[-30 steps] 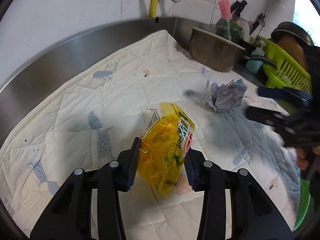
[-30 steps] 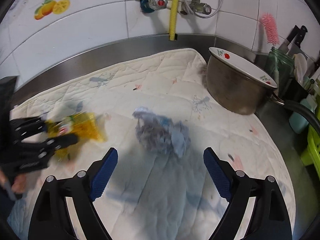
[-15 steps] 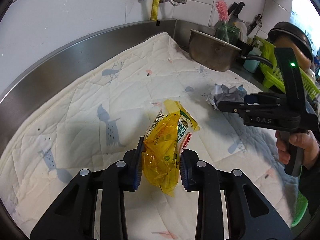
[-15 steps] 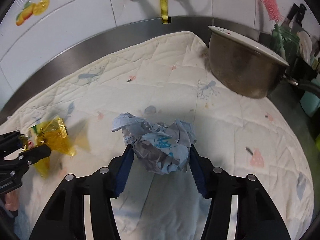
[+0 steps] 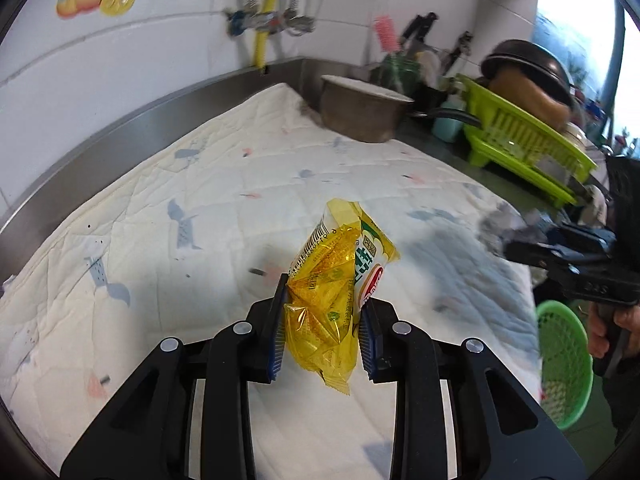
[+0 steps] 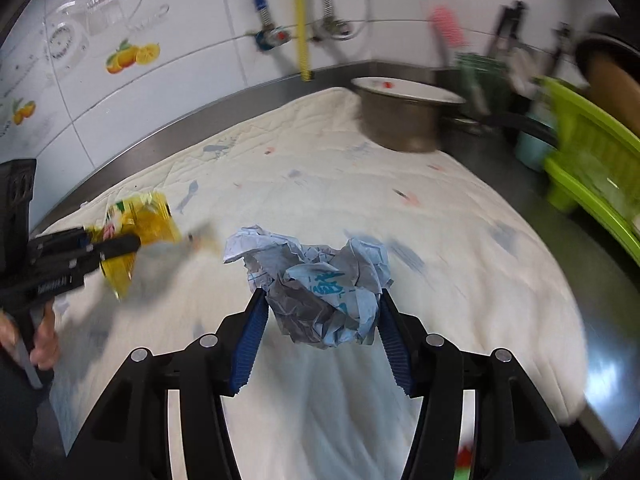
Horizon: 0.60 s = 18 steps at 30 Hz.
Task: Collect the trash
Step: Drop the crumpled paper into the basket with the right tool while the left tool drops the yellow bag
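Gripping the wrapper [image 5: 334, 292] in my left gripper [image 5: 323, 330] and the paper ball [image 6: 320, 288] in my right gripper [image 6: 320, 334], I have both clear of the quilt [image 5: 200, 184]; both sets of jaws have just been closing, each clenched on its piece. I judge the slick wrapper could slide out, pinched only low down, and the ball might shed if squeezed unevenly. A green basket [image 5: 564, 364] sits cut off at the frame edge; its contents are hidden, and the right view is blurred
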Available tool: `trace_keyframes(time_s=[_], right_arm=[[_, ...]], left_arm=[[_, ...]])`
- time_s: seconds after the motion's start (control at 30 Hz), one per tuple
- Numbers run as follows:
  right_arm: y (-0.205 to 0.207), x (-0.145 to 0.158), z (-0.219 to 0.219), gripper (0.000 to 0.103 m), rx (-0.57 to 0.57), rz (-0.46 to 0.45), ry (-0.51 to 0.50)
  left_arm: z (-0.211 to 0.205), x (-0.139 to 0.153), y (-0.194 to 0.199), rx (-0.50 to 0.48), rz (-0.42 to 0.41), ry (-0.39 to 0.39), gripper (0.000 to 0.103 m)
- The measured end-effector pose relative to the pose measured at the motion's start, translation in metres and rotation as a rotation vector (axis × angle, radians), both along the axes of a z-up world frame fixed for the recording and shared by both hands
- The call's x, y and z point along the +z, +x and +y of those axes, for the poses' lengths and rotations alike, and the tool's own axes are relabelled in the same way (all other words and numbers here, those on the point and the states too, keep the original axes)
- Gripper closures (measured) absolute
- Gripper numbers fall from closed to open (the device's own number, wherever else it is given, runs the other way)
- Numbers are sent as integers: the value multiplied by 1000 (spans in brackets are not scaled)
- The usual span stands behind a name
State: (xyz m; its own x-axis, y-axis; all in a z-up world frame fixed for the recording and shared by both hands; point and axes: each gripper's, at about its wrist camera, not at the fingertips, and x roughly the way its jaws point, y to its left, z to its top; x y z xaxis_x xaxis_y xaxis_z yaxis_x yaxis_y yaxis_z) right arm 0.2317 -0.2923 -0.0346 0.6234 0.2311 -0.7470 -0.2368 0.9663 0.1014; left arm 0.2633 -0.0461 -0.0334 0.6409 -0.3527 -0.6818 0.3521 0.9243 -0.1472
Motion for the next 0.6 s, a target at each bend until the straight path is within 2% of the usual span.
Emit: trace_keyframes(time_s=[0.13, 0.3, 0.47, 0.6], right_arm=[[-59, 1, -51, 48, -80, 8, -15], [-126, -16, -114, 46, -196, 58, -82], [-159, -37, -155, 45, -302, 101, -110], [-179, -47, -181, 38, -371, 117, -65]], left_arm=[[-25, 14, -32, -55, -19, -14, 73], [-64, 28, -71, -141, -53, -26, 73], [-105, 30, -104, -226, -51, -57, 73], [-132, 26, -126, -285, -41, -56, 73]])
